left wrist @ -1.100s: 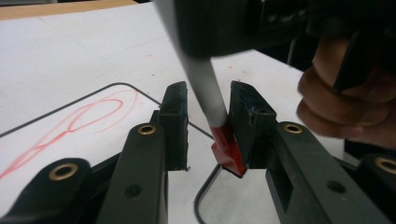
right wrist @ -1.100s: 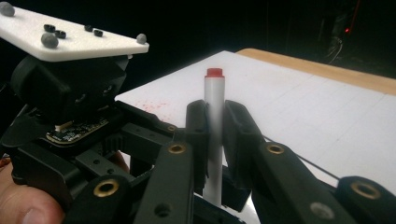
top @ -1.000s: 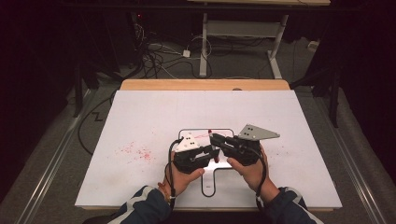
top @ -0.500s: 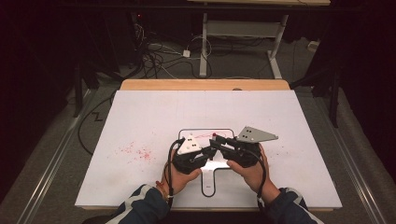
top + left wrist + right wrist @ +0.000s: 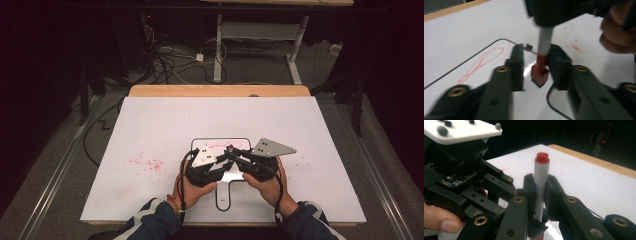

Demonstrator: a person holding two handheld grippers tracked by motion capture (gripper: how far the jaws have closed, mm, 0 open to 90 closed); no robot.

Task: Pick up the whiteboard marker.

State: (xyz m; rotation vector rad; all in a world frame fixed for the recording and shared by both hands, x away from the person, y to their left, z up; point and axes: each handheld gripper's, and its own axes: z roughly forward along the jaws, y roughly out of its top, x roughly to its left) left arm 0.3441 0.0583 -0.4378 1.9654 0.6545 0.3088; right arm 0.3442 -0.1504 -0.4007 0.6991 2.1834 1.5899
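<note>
My right gripper (image 5: 540,192) is shut on a white marker (image 5: 541,180), which stands upright with a red end cap (image 5: 542,158) on top. The marker's lower end carries a red cap (image 5: 540,72), and this cap sits between the fingers (image 5: 516,65) of my left gripper (image 5: 535,67). Those jaws have just been opening and now stand apart, with a gap on the cap's left side. In the high view both grippers, left (image 5: 222,159) and right (image 5: 234,152), meet tip to tip above a small whiteboard (image 5: 200,141) with red scribbles.
The whiteboard lies on a large white sheet (image 5: 150,125) over a wooden table (image 5: 220,90). Red specks (image 5: 145,162) stain the sheet left of the hands. Cables and a desk frame (image 5: 220,45) are on the dark floor beyond the table.
</note>
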